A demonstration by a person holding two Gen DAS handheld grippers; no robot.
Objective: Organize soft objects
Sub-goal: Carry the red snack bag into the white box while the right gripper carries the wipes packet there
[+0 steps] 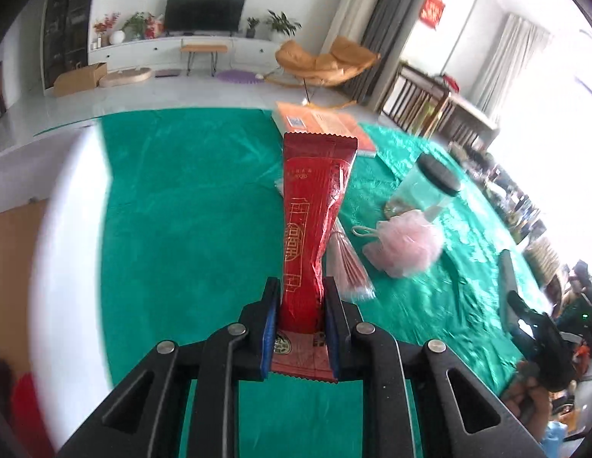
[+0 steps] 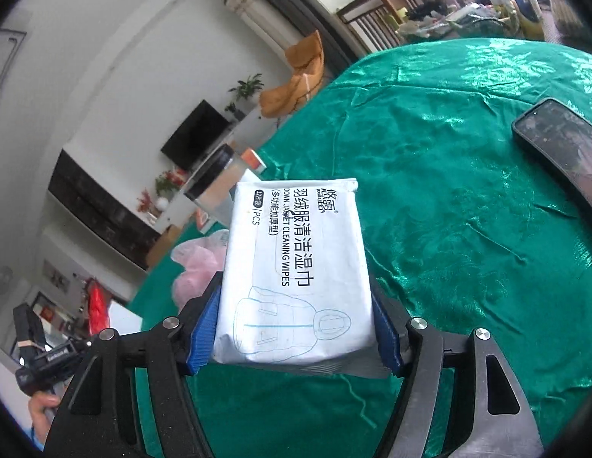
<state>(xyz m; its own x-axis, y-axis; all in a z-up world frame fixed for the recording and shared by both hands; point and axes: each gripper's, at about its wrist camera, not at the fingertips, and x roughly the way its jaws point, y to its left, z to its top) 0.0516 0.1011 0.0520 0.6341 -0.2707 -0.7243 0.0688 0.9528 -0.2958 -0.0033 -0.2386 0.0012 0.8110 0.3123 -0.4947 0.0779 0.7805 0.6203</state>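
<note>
The left gripper (image 1: 300, 328) clamps a red foil packet (image 1: 315, 229), the right gripper (image 2: 296, 324) a white wipes pack (image 2: 296, 267), both lifted above the green tablecloth (image 1: 181, 191). Next, likely, grouping them beside the pink bath pouf (image 1: 406, 244).

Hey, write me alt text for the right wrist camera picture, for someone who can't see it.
The right gripper clamps a white pack of down jacket cleaning wipes between its blue pads, held above a table with a green cloth. A dark phone lies on the cloth at right; a pink bath pouf and a black-lidded clear jar sit behind the pack.
</note>
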